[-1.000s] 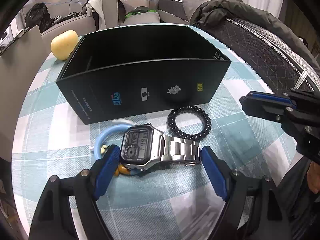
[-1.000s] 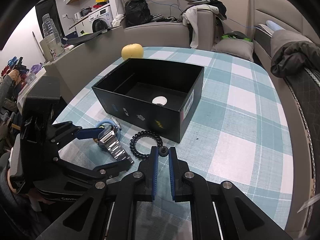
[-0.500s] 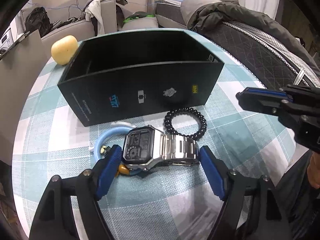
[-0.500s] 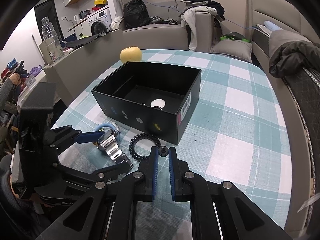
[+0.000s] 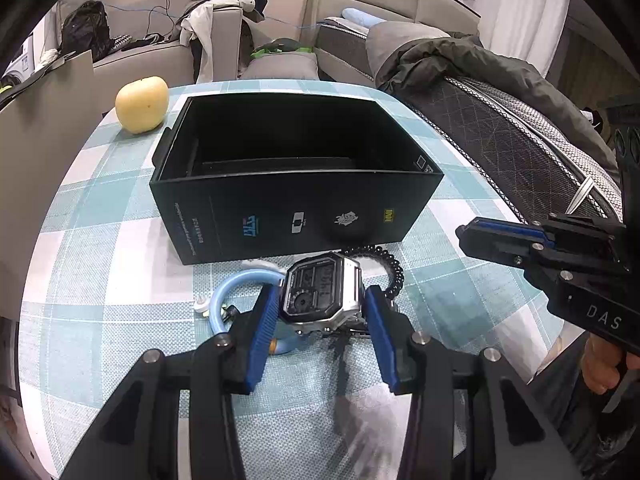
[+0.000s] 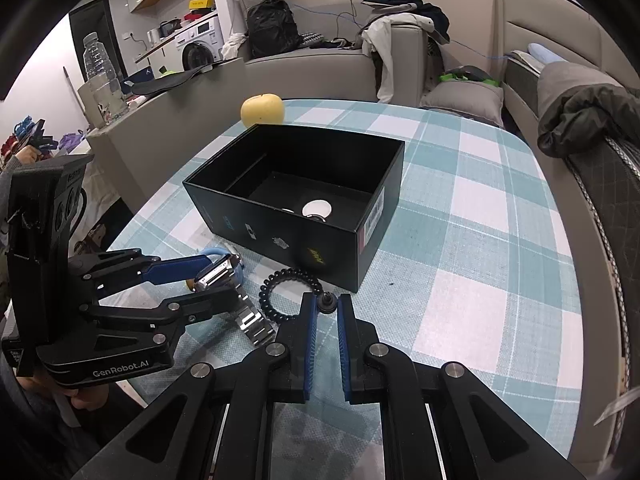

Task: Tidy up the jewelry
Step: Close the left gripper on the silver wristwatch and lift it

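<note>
A silver digital watch (image 5: 320,292) sits between the blue pads of my left gripper (image 5: 322,300), which is shut on its case; it also shows in the right wrist view (image 6: 224,274). A black bead bracelet (image 6: 289,292) lies on the checked table just right of the watch. A light blue ring (image 5: 232,292) lies left of the watch. The open black box (image 5: 296,184) stands behind them, with a small white round item (image 6: 317,209) inside. My right gripper (image 6: 325,312) is nearly shut with nothing between its pads, hovering by the bracelet.
A yellow apple (image 5: 142,104) sits at the table's far left behind the box. A dark jacket (image 5: 460,60) and quilted cushion lie along the right table edge. A grey sofa with clothes stands behind. The table edge runs close on the left.
My left gripper has closed its pads in from either side of the watch onto its case and the watch now stands tilted up. The right gripper has stayed put.
</note>
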`<state>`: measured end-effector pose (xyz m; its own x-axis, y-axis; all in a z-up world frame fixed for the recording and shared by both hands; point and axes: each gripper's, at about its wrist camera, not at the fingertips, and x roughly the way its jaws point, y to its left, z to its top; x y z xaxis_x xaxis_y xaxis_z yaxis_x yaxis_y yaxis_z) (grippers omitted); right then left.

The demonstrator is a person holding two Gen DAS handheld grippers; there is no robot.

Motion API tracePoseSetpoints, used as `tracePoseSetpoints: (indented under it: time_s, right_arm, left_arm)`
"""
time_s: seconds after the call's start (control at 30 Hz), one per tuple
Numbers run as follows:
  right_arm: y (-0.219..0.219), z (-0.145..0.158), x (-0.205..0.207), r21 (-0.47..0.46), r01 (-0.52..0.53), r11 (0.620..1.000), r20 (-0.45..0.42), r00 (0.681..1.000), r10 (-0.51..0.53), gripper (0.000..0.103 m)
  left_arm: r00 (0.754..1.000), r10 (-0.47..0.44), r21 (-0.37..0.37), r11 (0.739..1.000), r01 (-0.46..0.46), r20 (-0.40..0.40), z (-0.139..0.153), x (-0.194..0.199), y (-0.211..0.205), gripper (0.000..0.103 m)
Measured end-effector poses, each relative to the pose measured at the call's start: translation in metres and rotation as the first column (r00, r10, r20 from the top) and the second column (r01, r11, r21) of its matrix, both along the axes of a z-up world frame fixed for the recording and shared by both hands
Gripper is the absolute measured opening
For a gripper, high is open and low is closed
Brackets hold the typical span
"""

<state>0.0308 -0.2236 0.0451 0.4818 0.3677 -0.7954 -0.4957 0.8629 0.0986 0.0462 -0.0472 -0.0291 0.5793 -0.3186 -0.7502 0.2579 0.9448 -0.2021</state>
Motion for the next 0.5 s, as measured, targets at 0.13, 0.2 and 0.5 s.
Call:
tracePoseSetpoints:
  time_s: [0.13, 0.2, 0.5]
  right_arm:
    - [-0.001, 0.0, 0.001, 0.001, 0.002, 1.0, 0.001, 1.0, -0.002, 0.009]
    - [-0.001, 0.0, 0.0, 0.005, 0.003, 1.0, 0.003, 1.0, -0.003, 0.009]
    - [-0.003, 0.01, -0.003, 0.049, 0.003, 0.999, 0.044, 0.999, -0.005, 0.009]
  left_arm:
    - [1.0, -0.008, -0.007, 1.0, 0.008, 0.029, 0.008, 0.001, -0.001, 0.034]
    - [1.0, -0.01, -0.004, 1.0, 0.01, 0.026, 0.007, 0.0, -0.001, 0.034]
    - [0.997, -0.016, -0.006, 1.0, 0.017, 0.078, 0.019, -0.009, 0.0, 0.034]
